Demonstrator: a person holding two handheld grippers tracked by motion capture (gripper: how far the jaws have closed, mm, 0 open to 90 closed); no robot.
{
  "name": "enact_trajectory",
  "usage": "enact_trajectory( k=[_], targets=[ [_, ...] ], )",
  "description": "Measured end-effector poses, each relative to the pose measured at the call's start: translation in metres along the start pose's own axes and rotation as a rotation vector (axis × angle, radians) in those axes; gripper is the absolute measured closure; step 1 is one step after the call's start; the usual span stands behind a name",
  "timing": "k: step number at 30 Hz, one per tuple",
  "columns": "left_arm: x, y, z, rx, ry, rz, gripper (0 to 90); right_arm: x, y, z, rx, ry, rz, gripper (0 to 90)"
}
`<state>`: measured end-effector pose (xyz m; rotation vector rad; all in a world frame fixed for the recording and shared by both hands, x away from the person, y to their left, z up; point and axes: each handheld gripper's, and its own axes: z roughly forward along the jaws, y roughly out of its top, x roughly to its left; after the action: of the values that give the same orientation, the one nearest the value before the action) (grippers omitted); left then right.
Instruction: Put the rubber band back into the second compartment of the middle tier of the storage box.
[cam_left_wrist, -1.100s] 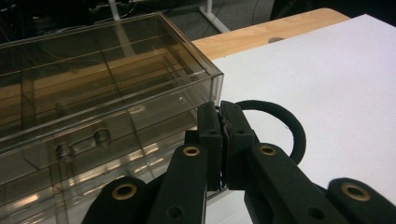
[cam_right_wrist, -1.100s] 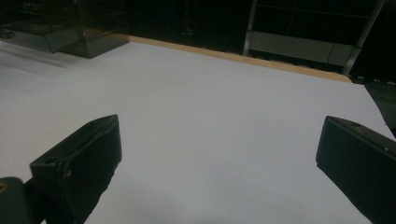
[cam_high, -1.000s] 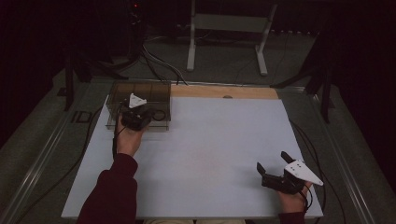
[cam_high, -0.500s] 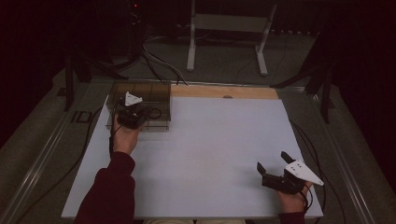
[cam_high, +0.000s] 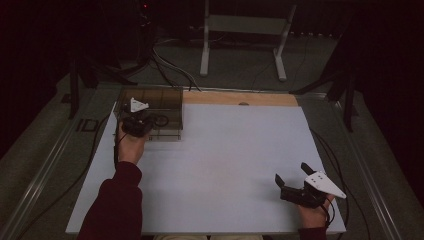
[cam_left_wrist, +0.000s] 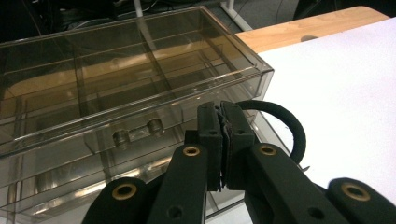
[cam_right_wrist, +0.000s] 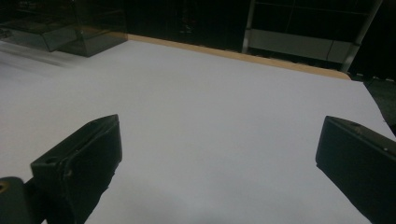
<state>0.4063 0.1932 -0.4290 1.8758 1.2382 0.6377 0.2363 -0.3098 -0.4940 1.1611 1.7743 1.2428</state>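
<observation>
High view first: the clear compartment box (cam_high: 159, 109) sits at the far-left corner of the white table top (cam_high: 225, 165), its long axis running across the table, and the left gripper (cam_high: 141, 121) is right at its near side, while the right gripper (cam_high: 290, 181) rests well apart from the box at the near-right corner, so the left hand is plainly the nearer one. Left gripper view: its jaws are clamped tight on a black loop (cam_left_wrist: 287, 126), apparently a band, which curves off to one side just in front of the box's near wall (cam_left_wrist: 140, 133), the divided compartments beyond and slightly above the tips. Right gripper view: its jaws gape wide over bare white board with nothing between them, the box (cam_right_wrist: 70, 32) far off at the upper left.
</observation>
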Motion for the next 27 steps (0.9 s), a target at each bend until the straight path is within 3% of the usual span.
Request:
enact_trajectory(
  k=[27],
  targets=[
    [0.017,-0.007,0.002,0.035,0.068,-0.019,89.1,0.0,0.0,0.0,0.005,0.003,-0.002,0.8]
  ],
)
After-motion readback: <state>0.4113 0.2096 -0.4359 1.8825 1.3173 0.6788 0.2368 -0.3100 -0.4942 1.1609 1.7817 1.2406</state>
